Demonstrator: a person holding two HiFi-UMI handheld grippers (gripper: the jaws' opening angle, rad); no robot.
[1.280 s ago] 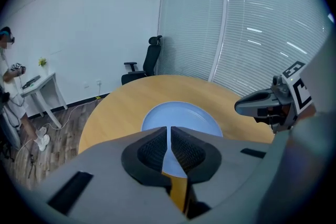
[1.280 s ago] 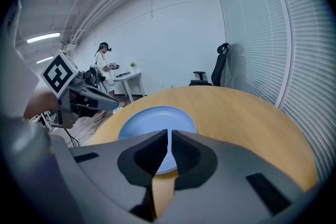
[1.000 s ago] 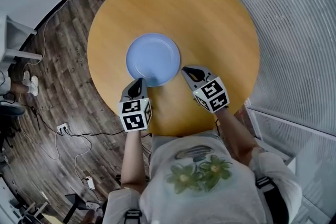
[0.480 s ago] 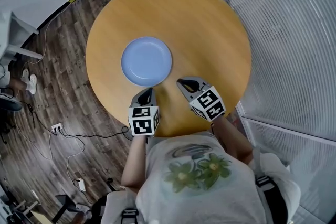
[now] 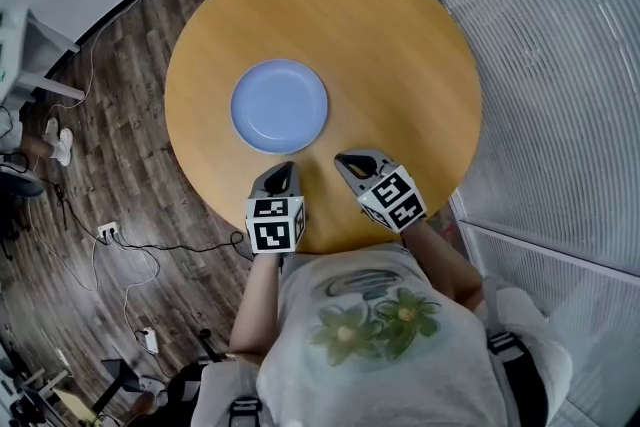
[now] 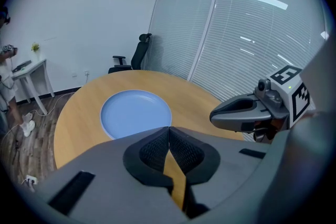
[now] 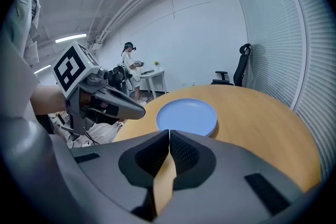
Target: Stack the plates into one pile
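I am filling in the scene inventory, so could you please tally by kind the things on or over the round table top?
blue plate: 1 seen (any plates beneath it cannot be told)
grippers: 2, the left gripper and the right gripper, both shut and empty
Total: 3

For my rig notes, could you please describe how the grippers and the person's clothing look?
The left gripper and right gripper are grey, with black ribbed pads and a white cube bearing black square markers. The person wears a pale T-shirt printed with green flowers.
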